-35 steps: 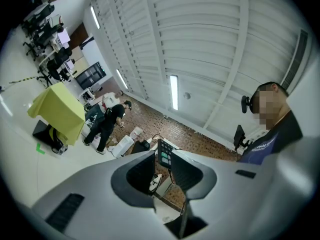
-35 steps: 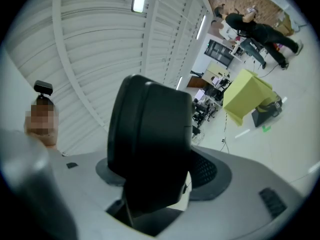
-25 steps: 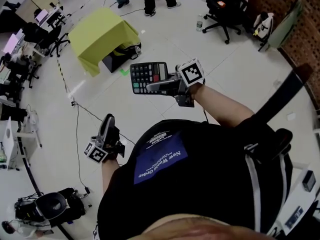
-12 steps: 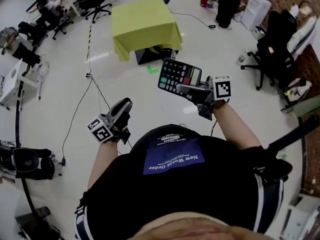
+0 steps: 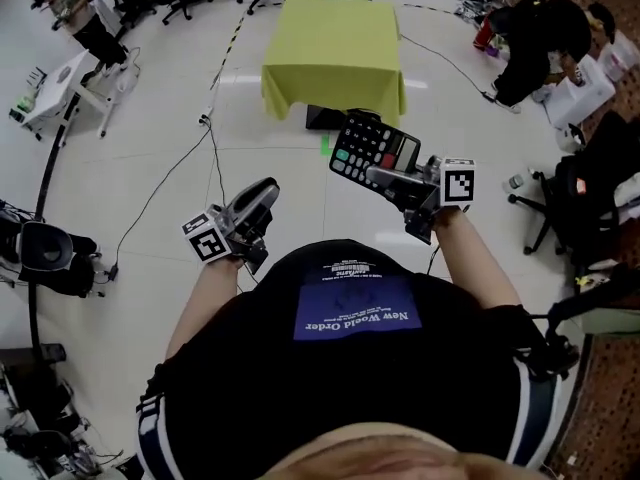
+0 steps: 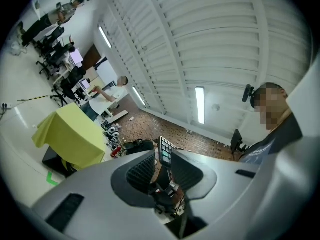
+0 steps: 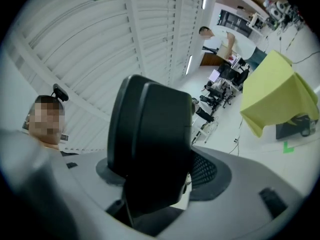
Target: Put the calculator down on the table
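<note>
head view: clamped black calculator [image 5: 370, 148] in right gripper [image 5: 387, 176], in the air short of yellow-clothed table's [image 5: 335, 48] near edge; held left gripper [image 5: 264, 192] narrowly parted, empty.

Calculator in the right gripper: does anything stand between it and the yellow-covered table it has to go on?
Nothing visible does. The calculator, clamped in the right gripper, is in the air short of the yellow table; only open floor lies between them.
</note>
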Demonstrator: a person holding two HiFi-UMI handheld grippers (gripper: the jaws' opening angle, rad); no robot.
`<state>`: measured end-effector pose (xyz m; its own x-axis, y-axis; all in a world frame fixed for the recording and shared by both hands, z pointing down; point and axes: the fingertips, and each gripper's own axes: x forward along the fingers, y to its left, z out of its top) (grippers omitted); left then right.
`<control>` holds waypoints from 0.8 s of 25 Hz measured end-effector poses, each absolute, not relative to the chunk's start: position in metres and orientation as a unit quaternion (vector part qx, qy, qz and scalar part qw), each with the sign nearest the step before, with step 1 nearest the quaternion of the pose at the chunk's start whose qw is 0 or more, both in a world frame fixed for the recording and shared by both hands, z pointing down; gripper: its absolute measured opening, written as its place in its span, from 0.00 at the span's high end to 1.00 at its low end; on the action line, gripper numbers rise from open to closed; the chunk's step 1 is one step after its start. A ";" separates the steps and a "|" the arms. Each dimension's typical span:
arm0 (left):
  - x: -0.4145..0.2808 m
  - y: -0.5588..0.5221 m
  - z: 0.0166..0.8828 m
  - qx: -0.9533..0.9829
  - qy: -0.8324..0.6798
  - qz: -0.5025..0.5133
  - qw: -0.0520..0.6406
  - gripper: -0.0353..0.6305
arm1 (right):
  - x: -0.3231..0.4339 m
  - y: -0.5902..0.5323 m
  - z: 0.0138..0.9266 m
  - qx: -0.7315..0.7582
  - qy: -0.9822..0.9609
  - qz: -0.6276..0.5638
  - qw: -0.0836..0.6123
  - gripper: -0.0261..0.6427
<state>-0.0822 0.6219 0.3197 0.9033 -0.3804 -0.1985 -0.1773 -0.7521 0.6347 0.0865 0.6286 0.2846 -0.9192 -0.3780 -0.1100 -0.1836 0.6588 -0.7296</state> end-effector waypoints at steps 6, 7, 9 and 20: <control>-0.071 0.567 0.326 0.921 -0.157 -0.154 0.323 0.79 | 0.105 0.574 0.296 -0.165 0.894 -0.397 0.129 0.52; -0.071 0.557 0.327 0.921 -0.152 -0.153 0.323 0.79 | 0.104 0.564 0.296 -0.168 0.892 -0.399 0.132 0.52; -0.074 0.533 0.329 0.924 -0.137 -0.152 0.322 0.79 | 0.096 0.544 0.296 -0.174 0.892 -0.396 0.132 0.52; -0.124 0.380 0.326 0.952 -0.050 -0.111 0.280 0.79 | 0.033 0.410 0.290 -0.240 0.884 -0.365 0.166 0.52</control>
